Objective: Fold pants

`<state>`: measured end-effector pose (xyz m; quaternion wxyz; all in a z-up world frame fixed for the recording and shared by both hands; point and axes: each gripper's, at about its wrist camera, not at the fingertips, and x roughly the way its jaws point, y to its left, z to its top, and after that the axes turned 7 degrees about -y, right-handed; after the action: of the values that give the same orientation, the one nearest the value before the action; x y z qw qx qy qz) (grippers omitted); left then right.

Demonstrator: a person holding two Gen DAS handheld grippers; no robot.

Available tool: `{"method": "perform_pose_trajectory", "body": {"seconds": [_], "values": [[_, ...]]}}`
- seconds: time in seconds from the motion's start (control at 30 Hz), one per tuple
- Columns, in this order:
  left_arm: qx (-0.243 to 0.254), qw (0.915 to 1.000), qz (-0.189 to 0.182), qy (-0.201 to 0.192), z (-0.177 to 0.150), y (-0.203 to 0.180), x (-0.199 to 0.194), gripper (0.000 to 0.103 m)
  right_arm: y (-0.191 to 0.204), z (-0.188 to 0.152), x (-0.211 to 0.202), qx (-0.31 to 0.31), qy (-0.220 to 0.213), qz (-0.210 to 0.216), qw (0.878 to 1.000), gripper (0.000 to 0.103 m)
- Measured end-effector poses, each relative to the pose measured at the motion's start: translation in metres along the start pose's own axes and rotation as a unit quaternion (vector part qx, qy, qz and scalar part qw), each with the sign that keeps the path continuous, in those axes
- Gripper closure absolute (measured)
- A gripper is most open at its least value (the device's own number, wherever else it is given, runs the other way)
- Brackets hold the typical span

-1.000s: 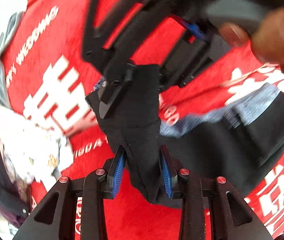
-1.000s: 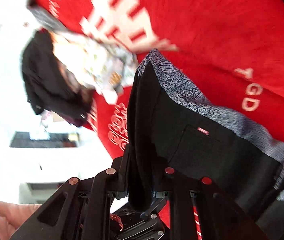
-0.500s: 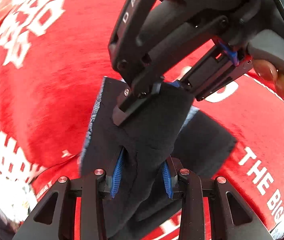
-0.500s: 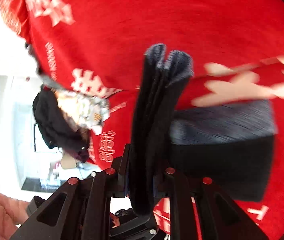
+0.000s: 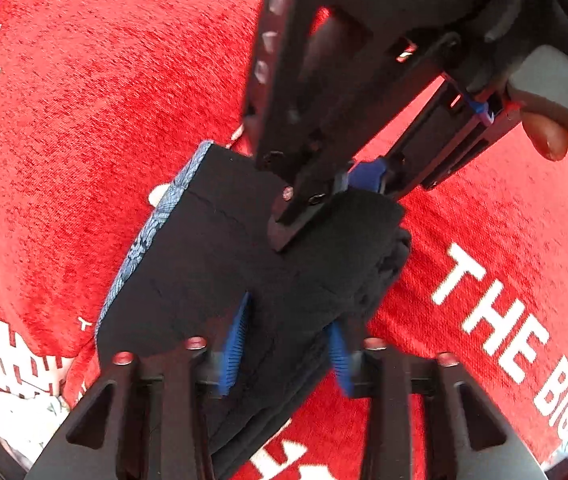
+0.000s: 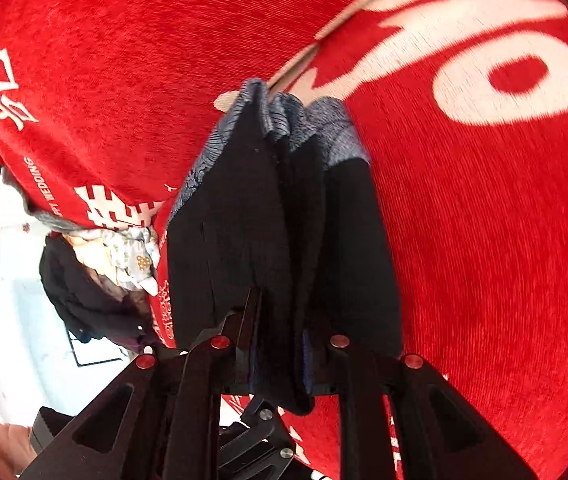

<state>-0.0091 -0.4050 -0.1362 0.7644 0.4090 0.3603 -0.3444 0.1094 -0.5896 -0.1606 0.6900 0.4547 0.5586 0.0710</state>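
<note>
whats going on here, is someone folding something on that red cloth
Yes. A person with a gripper in each hand is folding dark pants over a red cloth with white lettering. The pants are already doubled into a thick bundle, their grey patterned lining showing along one edge. The right gripper is shut on the bundle's edge. The left gripper has the fabric between its blue pads, but its jaws are opening, so it seems to be letting go. A heap of other clothes lies at the cloth's edge.

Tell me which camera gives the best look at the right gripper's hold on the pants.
The left wrist view: the right gripper pinches the pants in full sight. The right wrist view shows only its fingers buried in fabric.
</note>
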Motion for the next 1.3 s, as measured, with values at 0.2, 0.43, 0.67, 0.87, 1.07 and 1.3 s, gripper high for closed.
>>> {"method": "perform_pose_trajectory", "body": {"seconds": [0.2,0.43,0.67,0.87,1.07,1.3], "values": [[-0.053,0.9979,-0.022,0.028,-0.021,0.040,-0.021,0.043,0.006,-0.008,0.005,-0.041,-0.001,-0.051,0.998,0.085],[-0.207,0.9730,0.060,0.083,-0.061,0.130,-0.015,0.043,0.025,-0.020,0.010,-0.091,-0.007,-0.110,0.990,0.083],[-0.338,0.9284,0.041,0.148,-0.108,0.191,0.035,0.043,0.031,-0.024,0.011,-0.128,-0.005,-0.146,0.981,0.082],[-0.317,0.9369,0.050,0.138,-0.110,0.176,0.034,0.043,0.044,-0.016,0.002,-0.135,-0.020,-0.196,0.971,0.075],[-0.331,0.9322,0.049,0.137,-0.110,0.179,0.035,0.043,0.074,0.012,-0.012,-0.139,-0.079,-0.167,0.973,0.075],[-0.338,0.9293,0.045,0.142,-0.111,0.187,0.034,0.031,0.086,-0.005,0.053,-0.223,0.001,-0.227,0.948,0.076]]}}
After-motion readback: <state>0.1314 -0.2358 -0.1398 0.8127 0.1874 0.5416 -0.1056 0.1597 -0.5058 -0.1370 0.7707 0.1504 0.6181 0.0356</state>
